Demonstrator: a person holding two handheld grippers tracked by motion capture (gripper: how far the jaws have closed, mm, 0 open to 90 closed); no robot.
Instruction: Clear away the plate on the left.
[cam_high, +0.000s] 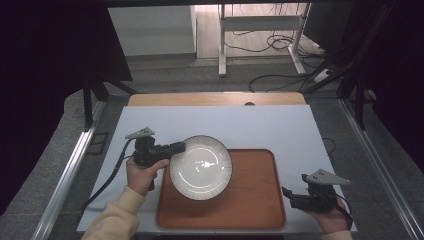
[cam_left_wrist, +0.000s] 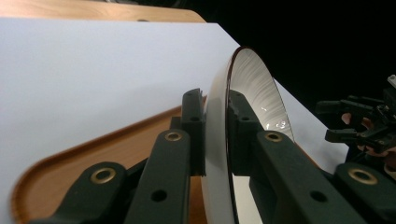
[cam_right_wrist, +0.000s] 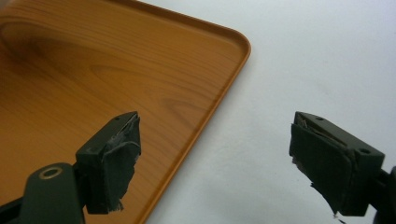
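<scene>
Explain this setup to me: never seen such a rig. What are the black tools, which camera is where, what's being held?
No robot arm here: a person holds a two-jaw handheld tool in each hand. The high view looks down on the table from above. The other two pictures come from cameras riding on the tools, looking along their jaws. A wooden tray lies on the white surface. The left gripper has its jaws clamped on the rim of a white plate, which sits over the tray's left edge. The right gripper has its jaws wide apart, holding nothing, by the tray's near right corner.
</scene>
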